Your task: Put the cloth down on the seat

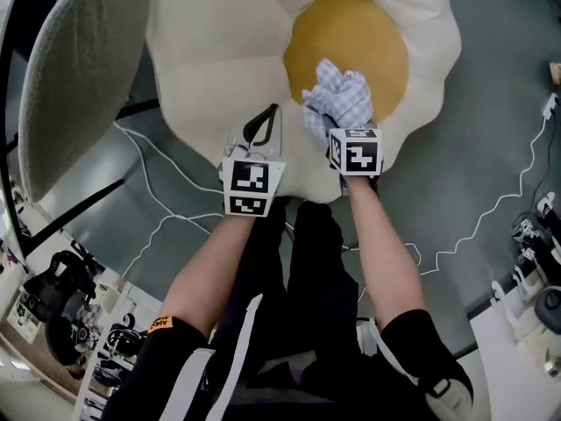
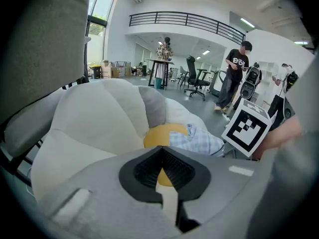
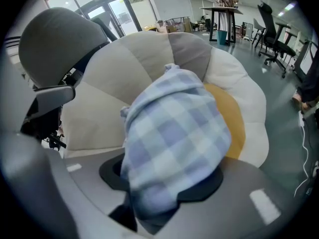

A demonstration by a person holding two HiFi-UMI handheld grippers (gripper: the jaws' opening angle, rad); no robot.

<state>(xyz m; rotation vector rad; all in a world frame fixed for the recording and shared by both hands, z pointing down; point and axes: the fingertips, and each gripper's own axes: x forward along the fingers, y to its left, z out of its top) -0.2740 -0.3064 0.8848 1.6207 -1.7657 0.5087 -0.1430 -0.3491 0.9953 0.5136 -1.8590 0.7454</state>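
Our right tongs (image 1: 346, 130) are clamped on the cloth (image 3: 174, 133). The blue-and-white check fabric is bunched between the two sides and spills over them, hiding the tips. Our left tongs (image 2: 160, 152) are closed tip to tip with nothing between them.

The cloth sits over the near edge of the yellow centre (image 1: 368, 33) of the seat (image 1: 219, 51), a flower-shaped cushion with cream petals. From above, its crumpled top covers part of the yellow. We cannot tell whether it rests on the cushion or hangs just over it. The left tongs are to the left of the yellow centre, over a cream petal at the seat's near rim. The marker cube (image 2: 247, 132) of the right tongs shows just beside the cloth, on the near side of the centre.

Further left of the yellow centre, past the petals, stands a grey padded panel (image 1: 79, 68). To the right of the centre, on the grey floor (image 1: 491, 103), a white cable (image 1: 491, 209) snakes away. Well beyond the centre, a person (image 2: 234, 73) stands by an office chair (image 2: 197, 78).
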